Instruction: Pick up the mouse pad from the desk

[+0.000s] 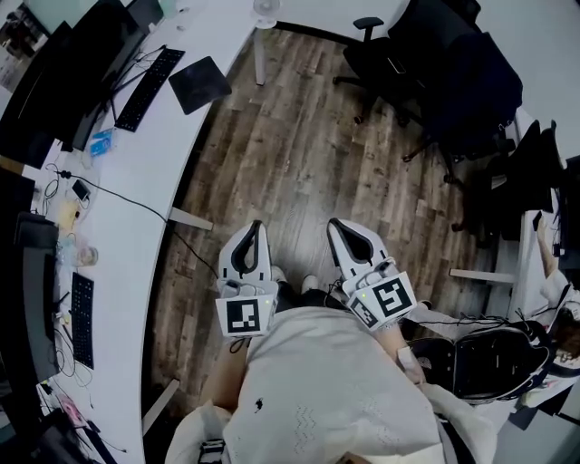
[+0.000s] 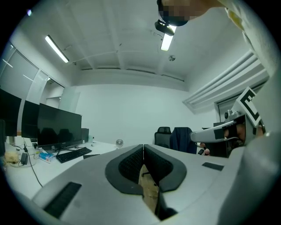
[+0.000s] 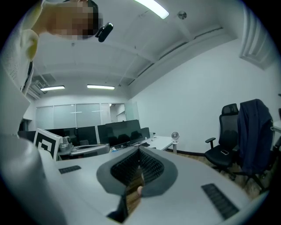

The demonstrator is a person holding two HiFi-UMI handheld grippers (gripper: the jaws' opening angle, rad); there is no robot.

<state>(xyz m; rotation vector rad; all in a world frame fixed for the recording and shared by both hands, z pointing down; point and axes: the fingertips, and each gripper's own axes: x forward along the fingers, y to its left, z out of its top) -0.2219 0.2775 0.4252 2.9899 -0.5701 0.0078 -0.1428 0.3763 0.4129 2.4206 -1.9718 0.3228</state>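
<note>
The mouse pad (image 1: 199,83) is a dark square lying near the far end of the long white desk (image 1: 136,236), with one corner over the desk's edge. In the left gripper view the mouse pad (image 2: 91,156) shows as a thin dark slab beside a keyboard (image 2: 72,154). Both grippers are held close to the person's body above the wooden floor, far from the pad. The left gripper (image 1: 256,225) (image 2: 143,146) is shut with nothing between its jaws. The right gripper (image 1: 334,223) (image 3: 139,150) is also shut and empty.
A black keyboard (image 1: 149,86) and dark monitors (image 1: 63,82) sit left of the pad. Cables, a second keyboard (image 1: 82,319) and small items line the desk's nearer stretch. Black office chairs (image 1: 435,72) stand at the far right, and a small fan (image 1: 265,11) is on the desk's far end.
</note>
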